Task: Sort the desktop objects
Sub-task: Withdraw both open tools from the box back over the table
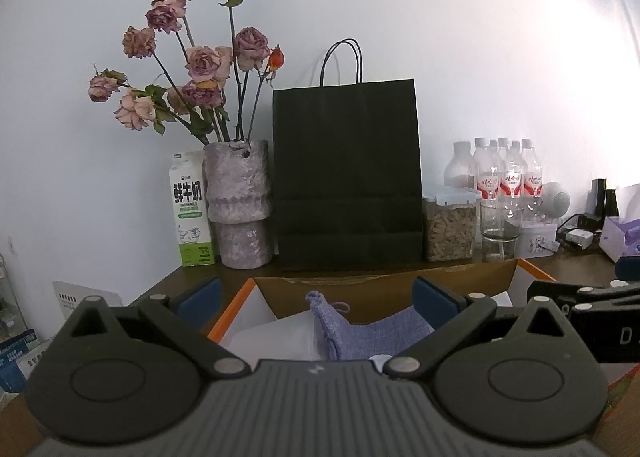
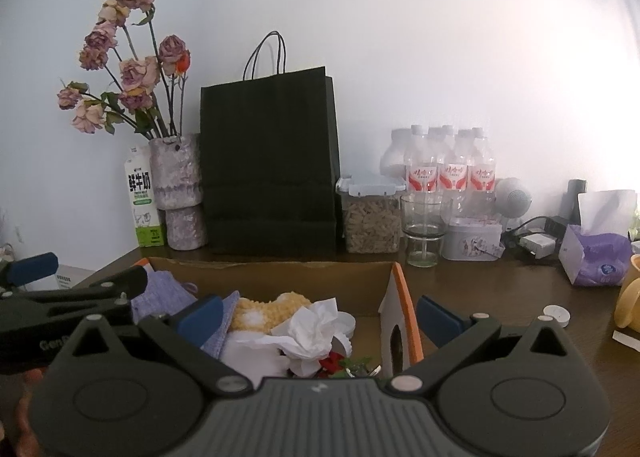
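White wall backs the brown counter (image 2: 500,289). Both claws, left claw (image 1: 316,299) and right claw (image 2: 318,315), hang spread and empty over the near cardboard box (image 2: 280,269) holding purple cloth (image 1: 376,331) and tissue (image 2: 316,327); next likely comes picking another item.

Before me an open cardboard box (image 2: 276,269) sits on the desk (image 2: 500,289), holding a knitted cloth (image 1: 376,333), crumpled tissue (image 2: 312,331) and a yarn piece (image 2: 264,311). Behind it, left to right: milk carton (image 1: 191,209), vase (image 1: 238,201), paper bag (image 1: 346,177), food jar (image 1: 450,227), glass (image 1: 498,231), water bottles (image 1: 508,173). The tissue pack (image 2: 596,253) lies right.
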The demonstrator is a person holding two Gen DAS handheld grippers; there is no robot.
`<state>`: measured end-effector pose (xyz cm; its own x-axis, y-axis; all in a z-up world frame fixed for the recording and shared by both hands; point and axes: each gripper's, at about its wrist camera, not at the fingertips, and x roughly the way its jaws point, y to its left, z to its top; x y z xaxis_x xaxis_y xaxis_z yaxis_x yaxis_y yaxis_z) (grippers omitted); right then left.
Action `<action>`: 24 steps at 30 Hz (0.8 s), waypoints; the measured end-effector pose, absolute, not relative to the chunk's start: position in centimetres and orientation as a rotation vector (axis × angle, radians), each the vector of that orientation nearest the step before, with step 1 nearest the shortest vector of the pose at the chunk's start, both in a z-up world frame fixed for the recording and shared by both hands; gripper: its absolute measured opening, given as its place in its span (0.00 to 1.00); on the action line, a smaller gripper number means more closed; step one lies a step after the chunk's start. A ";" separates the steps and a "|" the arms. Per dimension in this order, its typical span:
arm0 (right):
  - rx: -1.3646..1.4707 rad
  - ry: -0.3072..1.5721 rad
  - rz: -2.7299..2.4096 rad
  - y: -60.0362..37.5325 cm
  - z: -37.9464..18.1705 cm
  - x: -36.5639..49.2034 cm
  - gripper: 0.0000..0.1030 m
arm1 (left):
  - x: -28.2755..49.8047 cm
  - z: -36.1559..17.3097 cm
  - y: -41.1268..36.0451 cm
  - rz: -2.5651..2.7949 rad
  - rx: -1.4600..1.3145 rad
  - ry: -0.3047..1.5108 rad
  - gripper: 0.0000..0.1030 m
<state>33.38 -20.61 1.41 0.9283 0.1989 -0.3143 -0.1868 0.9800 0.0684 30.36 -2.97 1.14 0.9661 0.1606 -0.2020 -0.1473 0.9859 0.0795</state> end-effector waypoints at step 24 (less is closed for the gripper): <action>-0.016 0.422 0.228 -21.6 0.8 25.5 1.00 | 23.0 0.2 -1.9 0.087 0.055 0.362 1.00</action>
